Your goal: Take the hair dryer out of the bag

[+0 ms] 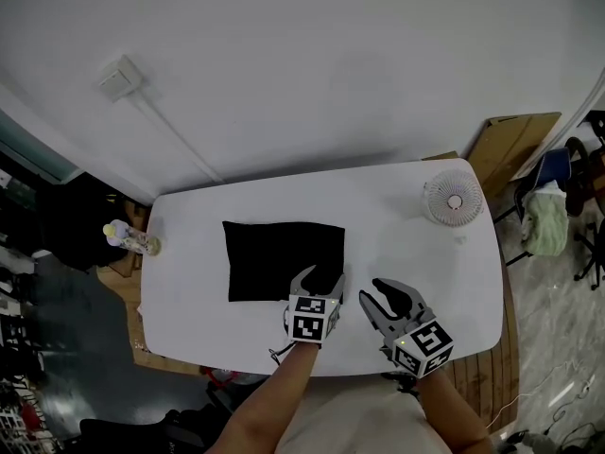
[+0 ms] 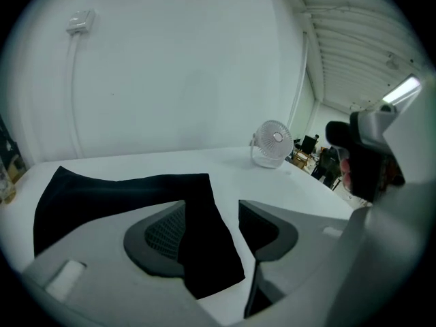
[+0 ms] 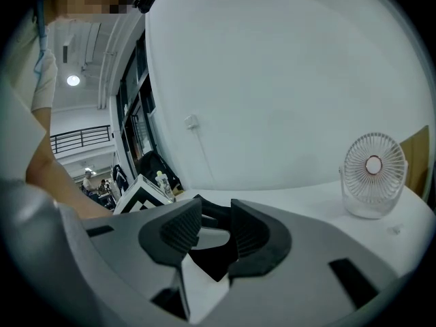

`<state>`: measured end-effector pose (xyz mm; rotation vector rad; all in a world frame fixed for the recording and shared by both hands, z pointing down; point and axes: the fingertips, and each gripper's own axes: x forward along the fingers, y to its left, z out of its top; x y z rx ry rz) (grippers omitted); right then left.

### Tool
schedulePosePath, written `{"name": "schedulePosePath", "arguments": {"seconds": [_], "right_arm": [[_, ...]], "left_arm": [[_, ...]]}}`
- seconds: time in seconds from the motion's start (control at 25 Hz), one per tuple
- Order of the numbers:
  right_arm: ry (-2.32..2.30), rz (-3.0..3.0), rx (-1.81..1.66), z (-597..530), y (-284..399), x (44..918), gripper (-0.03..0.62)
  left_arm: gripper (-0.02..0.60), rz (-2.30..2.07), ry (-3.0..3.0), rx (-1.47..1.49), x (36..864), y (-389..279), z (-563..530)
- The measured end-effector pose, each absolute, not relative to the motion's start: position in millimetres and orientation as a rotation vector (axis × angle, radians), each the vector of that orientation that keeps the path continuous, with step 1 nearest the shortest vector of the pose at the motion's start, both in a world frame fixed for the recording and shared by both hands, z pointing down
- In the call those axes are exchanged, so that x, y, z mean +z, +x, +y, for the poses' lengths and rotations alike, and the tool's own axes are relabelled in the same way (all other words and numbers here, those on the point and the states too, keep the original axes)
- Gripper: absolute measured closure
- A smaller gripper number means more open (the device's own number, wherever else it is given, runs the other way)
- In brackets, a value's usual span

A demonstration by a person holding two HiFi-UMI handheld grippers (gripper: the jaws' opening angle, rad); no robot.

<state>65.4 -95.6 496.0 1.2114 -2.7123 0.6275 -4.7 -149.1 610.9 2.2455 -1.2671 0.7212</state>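
A flat black bag (image 1: 274, 258) lies on the white table (image 1: 397, 225), left of its middle. No hair dryer shows in any view. My left gripper (image 1: 319, 278) is at the bag's near right corner. In the left gripper view it (image 2: 212, 234) stands open, its jaws wide apart with that corner of the bag (image 2: 122, 189) lying between them, and neither pad presses on the cloth. My right gripper (image 1: 378, 293) hovers just right of the bag, over bare table. In the right gripper view it (image 3: 214, 234) is open with a narrow gap and nothing in it.
A small white desk fan (image 1: 454, 197) stands at the table's far right corner. A little bottle (image 1: 128, 237) sits at the left edge. Chairs and cardboard (image 1: 510, 145) stand beyond the right end. A white wall runs behind the table.
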Motion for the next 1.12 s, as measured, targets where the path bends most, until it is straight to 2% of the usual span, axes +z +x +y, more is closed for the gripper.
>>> {"name": "schedulePosePath", "arguments": {"seconds": [0.72,0.76,0.8,0.84,1.12], "right_arm": [[1.237,-2.671,0.676,-97,78,508,0.467],[1.239,-2.669,0.678,-98,78,508,0.467],[1.239,-2.667,0.680,-98,79,509,0.467],[1.239,-2.665,0.680,-98,79,510,0.467],[1.215,-2.664,0.669,-102,74,517,0.467]], "left_arm": [[0.355,-1.404,2.087,0.987,647,-15,-172],[0.382,-1.418,2.075,0.976,645,-18,-173],[0.478,-1.434,2.063,0.957,643,-22,-174],[0.545,-1.443,2.054,0.935,641,-26,-174],[0.561,-1.395,2.029,0.814,626,-44,-171]]}}
